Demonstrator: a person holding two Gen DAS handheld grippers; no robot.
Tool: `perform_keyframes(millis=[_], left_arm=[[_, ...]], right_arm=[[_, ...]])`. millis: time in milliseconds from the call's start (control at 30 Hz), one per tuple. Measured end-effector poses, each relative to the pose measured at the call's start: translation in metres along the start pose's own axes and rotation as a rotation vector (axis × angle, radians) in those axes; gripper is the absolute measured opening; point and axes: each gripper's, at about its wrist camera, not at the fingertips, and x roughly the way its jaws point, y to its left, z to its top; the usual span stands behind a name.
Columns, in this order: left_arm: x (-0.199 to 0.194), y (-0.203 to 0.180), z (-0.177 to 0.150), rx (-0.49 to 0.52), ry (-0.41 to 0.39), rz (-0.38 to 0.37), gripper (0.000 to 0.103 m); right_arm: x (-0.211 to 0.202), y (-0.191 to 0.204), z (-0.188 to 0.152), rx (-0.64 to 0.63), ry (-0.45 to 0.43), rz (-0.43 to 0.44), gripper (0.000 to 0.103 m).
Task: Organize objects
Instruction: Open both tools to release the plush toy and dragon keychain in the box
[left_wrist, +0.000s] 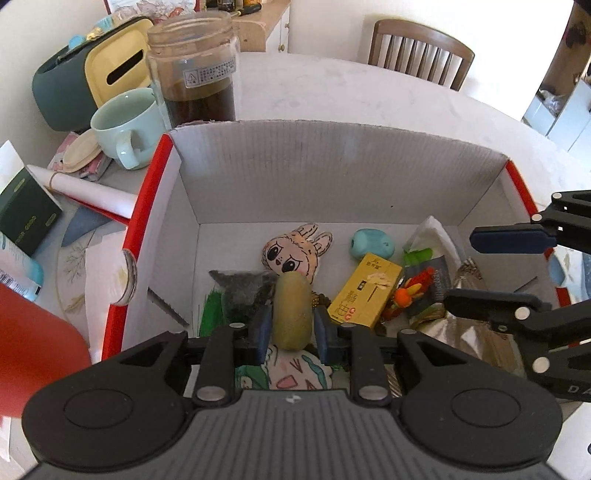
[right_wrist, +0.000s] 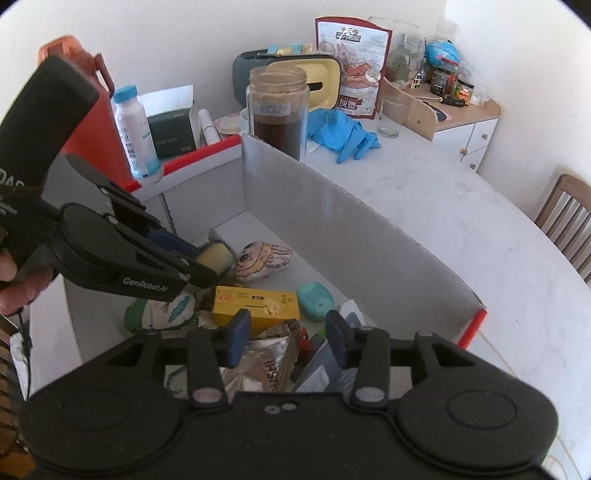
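Observation:
A white cardboard box with red outer sides (left_wrist: 332, 166) (right_wrist: 332, 221) stands on the table and holds several small items. My left gripper (left_wrist: 291, 332) is shut on a yellow-green oblong sponge-like object (left_wrist: 291, 314) and holds it above the box floor; it also shows in the right wrist view (right_wrist: 216, 258). My right gripper (right_wrist: 288, 336) is open and empty, over a silver foil packet (right_wrist: 266, 362) at the box's right side; it shows in the left wrist view (left_wrist: 491, 273). Inside lie a yellow carton (left_wrist: 365, 295) (right_wrist: 258, 306), a bunny-face plush (left_wrist: 295, 251) (right_wrist: 258, 258) and a teal object (left_wrist: 371, 245) (right_wrist: 316, 301).
Left of the box stand a glass jar of dark liquid (left_wrist: 199, 74) (right_wrist: 279, 107), a pale green mug (left_wrist: 125, 125), a green and yellow tissue box (left_wrist: 92, 70) and a dark green carton (left_wrist: 26, 210). Blue gloves (right_wrist: 343, 136) lie behind. A wooden chair (left_wrist: 421, 51) stands beyond the table.

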Motion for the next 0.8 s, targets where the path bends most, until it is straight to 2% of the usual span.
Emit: perform_keyframes(millis=[467, 533, 567, 633, 667, 700, 800], left_arm=[[-0.061, -0.017, -0.015, -0.021, -0.136, -0.037, 0.027], [-0.072, -0.02, -0.017, -0.028, -0.164, -0.038, 0.03], [-0.077, -0.021, -0.018, -0.033, -0.177, -0.04, 0.033], [-0.088, -0.021, -0.021, -0.043, -0.208, -0.041, 0.047], [-0.093, -0.021, -0.023, -0.044, -0.225, -0.042, 0.058], [-0.098, -0.022, -0.025, -0.041, -0.244, -0.039, 0.063], [-0.113, -0.025, -0.03, -0.034, -0.285, -0.019, 0.064]], right_arm=[[-0.065, 0.003, -0.01, 0.079, -0.107, 0.029, 0.048], [-0.074, 0.004, -0.011, 0.091, -0.125, 0.029, 0.048], [-0.078, 0.004, -0.012, 0.098, -0.134, 0.028, 0.049], [-0.086, 0.004, -0.014, 0.113, -0.152, 0.024, 0.052], [-0.091, 0.004, -0.015, 0.117, -0.162, 0.02, 0.054], [-0.095, 0.004, -0.016, 0.12, -0.17, 0.019, 0.055], [-0.107, 0.004, -0.02, 0.127, -0.19, 0.019, 0.058]])
